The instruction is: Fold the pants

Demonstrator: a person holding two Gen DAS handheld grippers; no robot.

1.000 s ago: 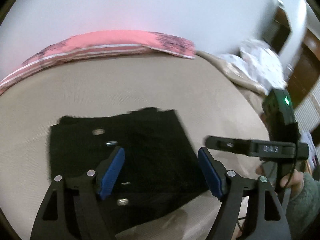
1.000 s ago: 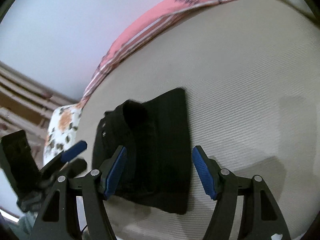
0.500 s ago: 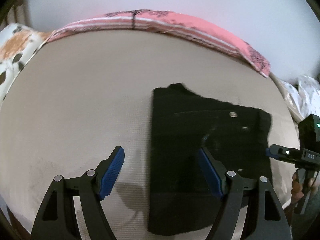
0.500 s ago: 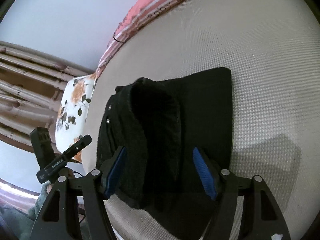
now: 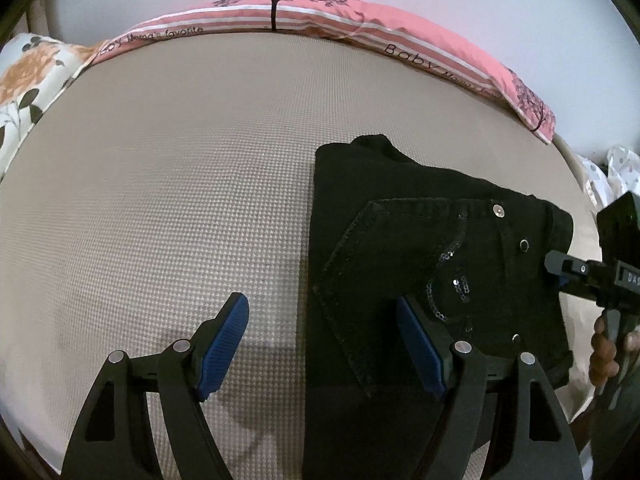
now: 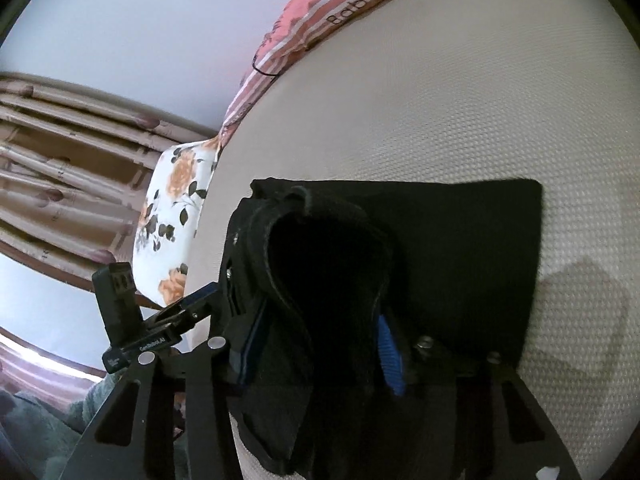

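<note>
Right gripper (image 6: pixel 320 344): jaws have just been closing; blue pads sit on either side of a raised fold of the black pants (image 6: pixel 460 248) at their waist end. Whether the pads press the cloth cannot be told.
Left gripper (image 5: pixel 324 344): jaws wide apart, holding nothing; left pad over bare mattress, right pad over the near left edge of the pants (image 5: pixel 400 216).
Pants: folded into a dark block, lying flat on the right part of the mattress (image 5: pixel 180 168); back pocket, rivets and sequin trim face up.
Far edge: pink striped pillow (image 5: pixel 320 20) along the wall.
Far left: floral pillow (image 5: pixel 28 80).
Right edge: a hand (image 5: pixel 604 360) grips the right gripper's handle.
</note>
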